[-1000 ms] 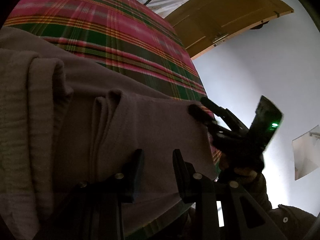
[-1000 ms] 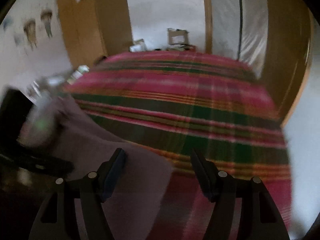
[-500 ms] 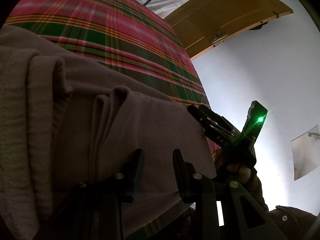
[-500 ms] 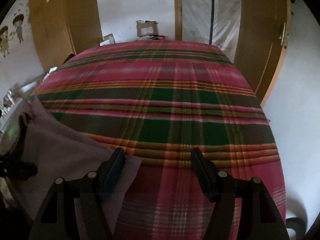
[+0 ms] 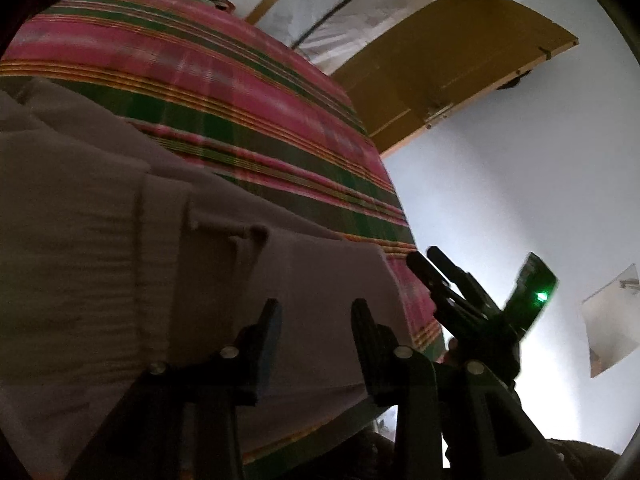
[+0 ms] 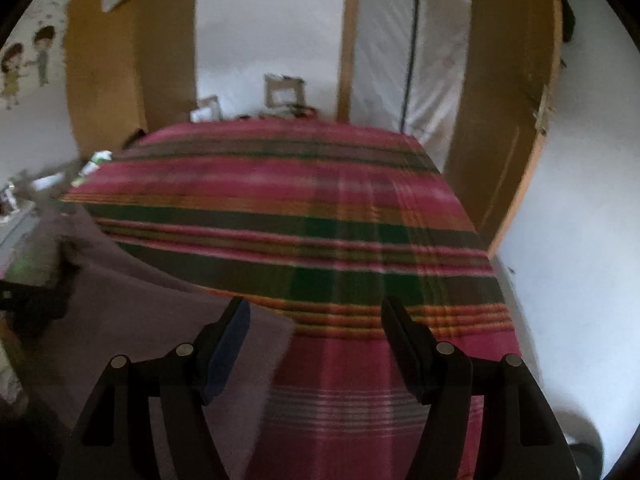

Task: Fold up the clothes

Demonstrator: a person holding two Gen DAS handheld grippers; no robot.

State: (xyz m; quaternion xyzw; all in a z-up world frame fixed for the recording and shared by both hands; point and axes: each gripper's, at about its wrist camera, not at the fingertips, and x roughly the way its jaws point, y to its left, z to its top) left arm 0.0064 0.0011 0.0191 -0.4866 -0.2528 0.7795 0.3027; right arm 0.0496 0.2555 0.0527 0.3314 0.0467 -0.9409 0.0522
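Hovering over mauve garment: left gripper, jaws part-open, nothing held. Right gripper jaws wide, empty, just past garment's corner. Garment lies folded on near edge of plaid blanket

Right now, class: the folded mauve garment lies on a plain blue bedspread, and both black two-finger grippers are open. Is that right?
Not quite. The bedspread is red-and-green plaid, not plain blue, as the right wrist view shows. The folded mauve garment does lie on it, and the left gripper and right gripper are both open.
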